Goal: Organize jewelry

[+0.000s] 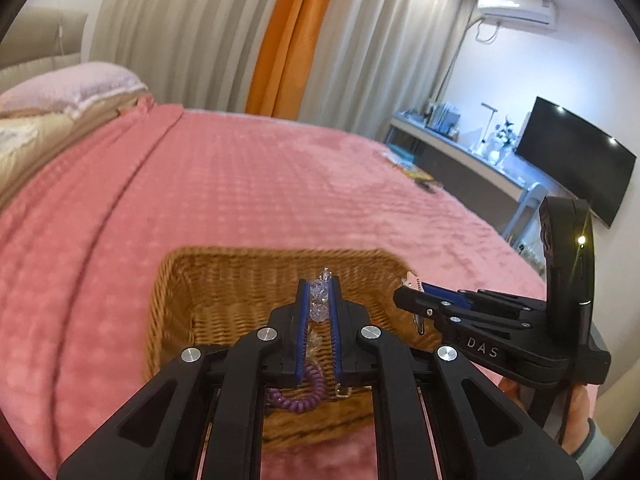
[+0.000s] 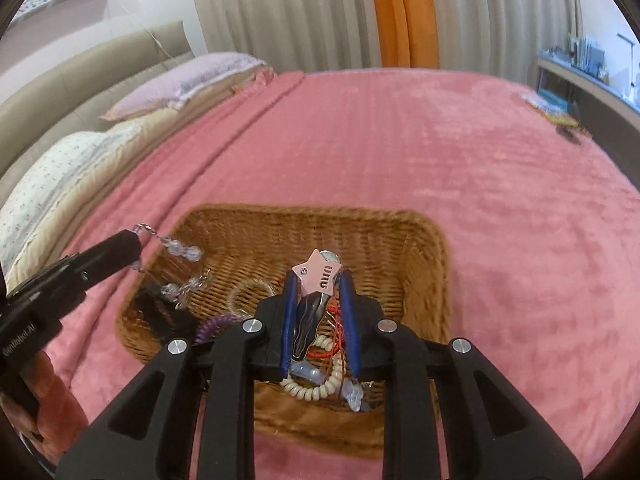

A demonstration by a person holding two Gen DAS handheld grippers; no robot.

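Both tongs hang over a wicker basket that sits on a bed with a pink blanket. The left tongs are pinching a strand of clear beads, its loose end dangling over the basket's left side. The right tongs are pinching a hair clip with a pink star on top (lettering on the star). In the basket lie a purple coil tie, a cream coil tie and other small pieces.

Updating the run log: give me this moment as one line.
left gripper: shut on crystal bead strand | right gripper: shut on pink star hair clip | both above wicker basket | bed
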